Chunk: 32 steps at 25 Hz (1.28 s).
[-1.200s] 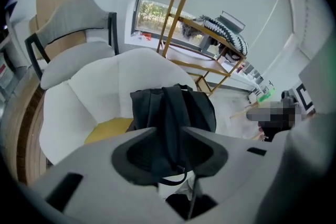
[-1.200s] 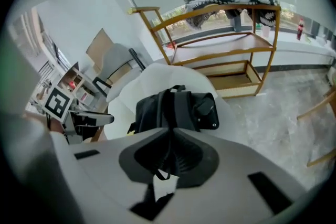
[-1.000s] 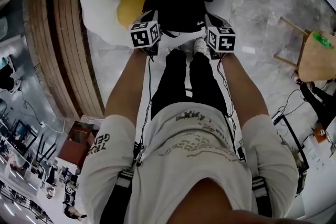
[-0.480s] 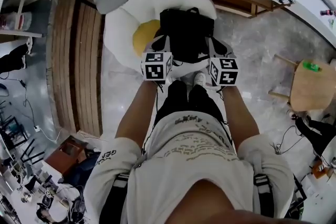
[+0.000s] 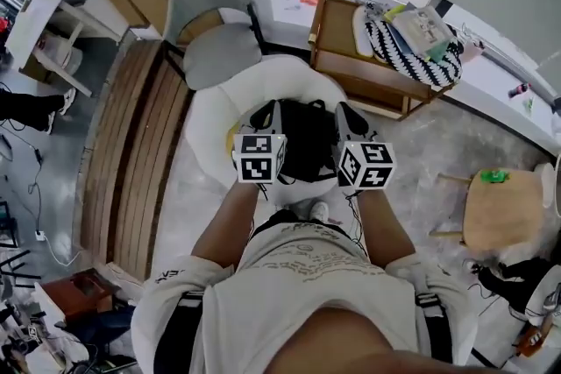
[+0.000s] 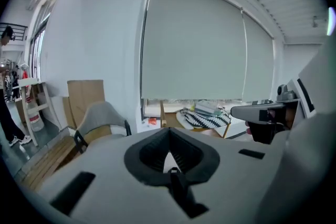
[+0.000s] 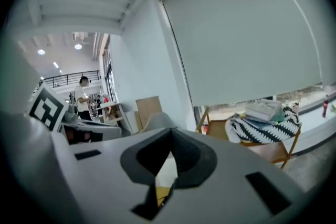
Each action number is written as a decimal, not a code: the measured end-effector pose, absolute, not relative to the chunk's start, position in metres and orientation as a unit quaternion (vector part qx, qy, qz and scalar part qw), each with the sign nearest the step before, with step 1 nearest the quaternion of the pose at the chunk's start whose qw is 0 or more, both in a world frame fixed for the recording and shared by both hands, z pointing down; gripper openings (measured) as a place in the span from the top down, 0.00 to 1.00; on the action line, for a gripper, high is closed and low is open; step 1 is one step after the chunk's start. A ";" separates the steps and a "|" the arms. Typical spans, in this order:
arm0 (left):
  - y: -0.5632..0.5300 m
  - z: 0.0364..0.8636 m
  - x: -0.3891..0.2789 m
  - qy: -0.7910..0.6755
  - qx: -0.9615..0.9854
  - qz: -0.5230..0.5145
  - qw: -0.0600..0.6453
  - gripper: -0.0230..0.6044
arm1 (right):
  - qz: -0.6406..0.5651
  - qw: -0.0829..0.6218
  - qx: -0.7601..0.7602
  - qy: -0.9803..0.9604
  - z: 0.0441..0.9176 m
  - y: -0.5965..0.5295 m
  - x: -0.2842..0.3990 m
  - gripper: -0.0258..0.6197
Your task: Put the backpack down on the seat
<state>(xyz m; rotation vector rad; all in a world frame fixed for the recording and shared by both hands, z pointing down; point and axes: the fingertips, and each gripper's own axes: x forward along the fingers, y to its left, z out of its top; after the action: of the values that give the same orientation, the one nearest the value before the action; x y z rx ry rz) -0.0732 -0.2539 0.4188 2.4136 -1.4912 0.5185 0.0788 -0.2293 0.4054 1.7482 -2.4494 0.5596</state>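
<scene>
Pale marble floor [image 5: 491, 136] and a white round seat [image 5: 210, 109] lie below both claws. Between them hangs the black backpack [image 5: 308, 136], directly over the seat. The left claw [image 6: 169, 136] is fully closed on a backpack strap [image 6: 177, 194]. The right claw [image 7: 170, 136] looks likewise pinched on a second strap [image 7: 149, 206]. Soft, saggy and probably moderately heavy, the bag likely handles best by its straps, kept level.
</scene>
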 end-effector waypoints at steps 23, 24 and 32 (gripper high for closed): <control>-0.247 0.239 -0.053 -0.525 0.846 0.092 -0.002 0.93 | 0.111 -0.041 0.569 -0.814 0.262 -0.225 0.090 0.92; -0.247 0.239 -0.052 -0.527 0.845 0.092 -0.003 0.93 | 0.108 -0.042 0.570 -0.813 0.261 -0.225 0.092 0.92; -0.247 0.236 -0.053 -0.525 0.847 0.086 0.011 0.93 | 0.096 -0.053 0.576 -0.810 0.252 -0.228 0.098 0.92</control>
<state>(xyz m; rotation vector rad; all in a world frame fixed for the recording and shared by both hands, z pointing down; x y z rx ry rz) -0.0527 -0.2471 0.2360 2.6419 -1.6387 0.2693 0.0984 -0.2275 0.2523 1.8749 -2.6337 0.3108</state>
